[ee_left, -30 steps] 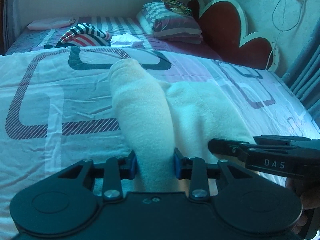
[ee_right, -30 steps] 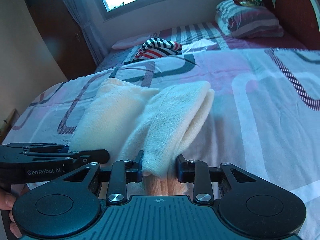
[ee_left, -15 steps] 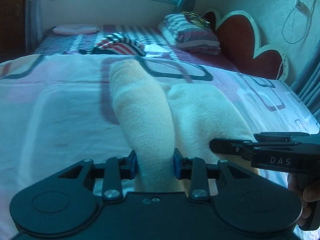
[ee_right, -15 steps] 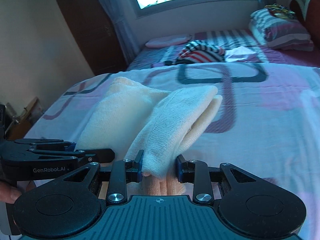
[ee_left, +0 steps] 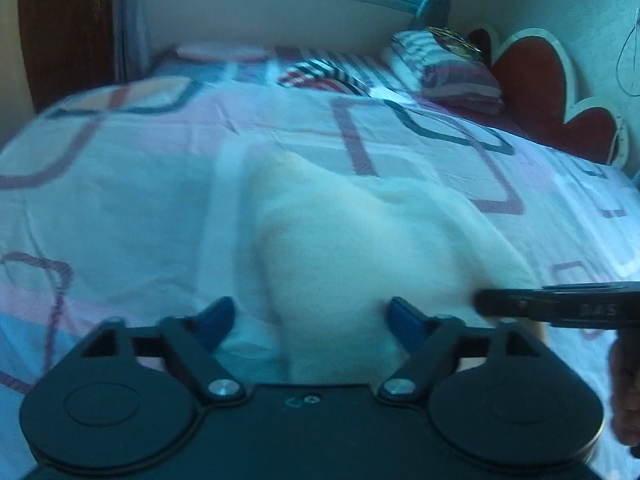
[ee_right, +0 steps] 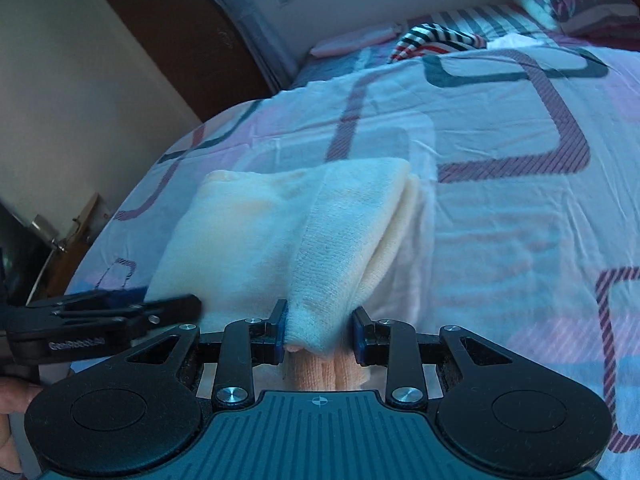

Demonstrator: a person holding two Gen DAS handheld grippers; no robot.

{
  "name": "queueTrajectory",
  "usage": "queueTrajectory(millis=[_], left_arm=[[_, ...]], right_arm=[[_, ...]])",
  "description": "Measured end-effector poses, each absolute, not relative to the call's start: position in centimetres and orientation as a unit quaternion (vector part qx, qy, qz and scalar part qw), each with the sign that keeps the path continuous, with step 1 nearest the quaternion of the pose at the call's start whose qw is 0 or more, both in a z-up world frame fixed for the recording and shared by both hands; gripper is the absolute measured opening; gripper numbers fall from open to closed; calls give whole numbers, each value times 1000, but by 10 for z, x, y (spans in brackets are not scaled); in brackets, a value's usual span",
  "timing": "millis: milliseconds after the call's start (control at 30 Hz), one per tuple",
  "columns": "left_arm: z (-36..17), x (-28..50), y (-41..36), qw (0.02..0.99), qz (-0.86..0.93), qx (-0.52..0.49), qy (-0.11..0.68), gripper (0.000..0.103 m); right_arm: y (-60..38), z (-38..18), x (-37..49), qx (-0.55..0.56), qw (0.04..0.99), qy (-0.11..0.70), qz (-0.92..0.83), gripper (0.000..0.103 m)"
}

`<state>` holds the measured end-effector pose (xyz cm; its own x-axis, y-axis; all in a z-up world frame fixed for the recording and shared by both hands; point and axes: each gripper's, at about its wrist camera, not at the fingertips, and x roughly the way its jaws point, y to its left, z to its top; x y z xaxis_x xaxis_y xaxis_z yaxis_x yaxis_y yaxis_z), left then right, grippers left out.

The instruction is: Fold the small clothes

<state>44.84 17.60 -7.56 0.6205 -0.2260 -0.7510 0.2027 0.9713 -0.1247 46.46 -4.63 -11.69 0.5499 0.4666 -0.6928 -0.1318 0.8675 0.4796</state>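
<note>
The cloth, a cream knitted piece already doubled into a thick pad with its layered edges showing on one side, lay on the bed near its foot end, well short of the striped garment and pillow at the far end. The step in hand looked like setting the folded piece down: one end had been let go while the other was held.

The left gripper had just been opening; its blue pads stood wide of the cloth, which lay between them without being pressed, though that view was blurred. The right gripper was clenched on the near edge of the cloth, the fold bunched up between its pads, with a peach-toned layer showing beneath.

Judging from this, the next move called for the right gripper to lower its edge onto the bed beside the cloth's freed end and release too, then for both to back away without dragging the layers askew. The loose knit would likely slump if tugged.
</note>
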Motion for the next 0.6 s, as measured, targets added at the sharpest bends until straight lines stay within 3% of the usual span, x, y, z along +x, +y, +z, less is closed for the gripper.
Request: queueTrajectory(millis=[33, 100, 267, 333, 400, 467, 600], left_arm=[[-80, 449, 181, 897, -130, -29, 421, 72], [-90, 452, 192, 885, -147, -80, 434, 62], [-98, 455, 198, 884, -151, -101, 431, 63], [-97, 454, 198, 887, -148, -86, 429, 73], [-94, 453, 196, 891, -140, -62, 427, 80], [-91, 451, 195, 893, -139, -50, 424, 80], [-84, 444, 190, 898, -134, -26, 419, 80]], right_arm=[[-48, -119, 464, 193, 859, 441, 174, 30], [-49, -122, 464, 194, 860, 439, 174, 30], [-52, -131, 463, 214, 859, 433, 168, 32], [-52, -129, 461, 215, 859, 435, 166, 34], [-51, -125, 460, 198, 864, 436, 159, 46], [-48, -120, 456, 171, 872, 433, 152, 53], [-43, -114, 448, 143, 878, 434, 140, 53]])
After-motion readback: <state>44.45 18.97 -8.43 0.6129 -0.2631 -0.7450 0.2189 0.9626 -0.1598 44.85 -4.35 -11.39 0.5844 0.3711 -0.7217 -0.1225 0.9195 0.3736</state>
